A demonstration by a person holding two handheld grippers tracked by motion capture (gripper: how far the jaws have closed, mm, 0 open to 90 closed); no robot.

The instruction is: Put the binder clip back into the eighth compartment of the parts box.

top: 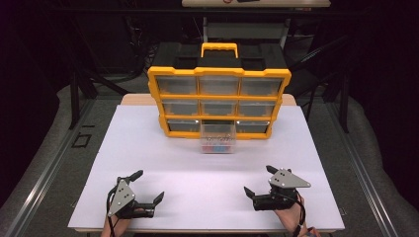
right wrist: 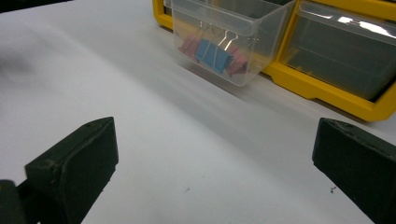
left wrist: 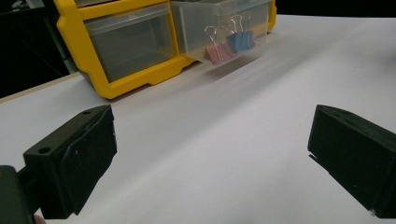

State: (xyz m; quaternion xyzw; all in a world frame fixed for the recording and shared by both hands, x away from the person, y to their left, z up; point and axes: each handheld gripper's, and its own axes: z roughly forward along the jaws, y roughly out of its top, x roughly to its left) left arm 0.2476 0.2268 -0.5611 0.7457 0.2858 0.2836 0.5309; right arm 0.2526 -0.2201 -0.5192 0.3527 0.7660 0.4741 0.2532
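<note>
Both grippers rest low over the white table sheet [top: 207, 197], left gripper [top: 146, 190] and right gripper [top: 257, 180] with jaws spread wide, holding nothing. Well ahead of the fingers, a clear plastic drawer [top: 218, 138] of pink and blue binder clips [right wrist: 212, 51] juts from the yellow-framed organiser cabinet [top: 219, 72]. Risk: a careless push could slide the whole cabinet or pull the drawer clear out, spilling clips.

Bright overhead light on white bench [top: 148, 163], surroundings dark. Glare on organizer [top: 219, 101] drawer fronts. Both gripper views motion-smeared near the pulled drawer [left wrist: 219, 28]; soft shadows under it.
</note>
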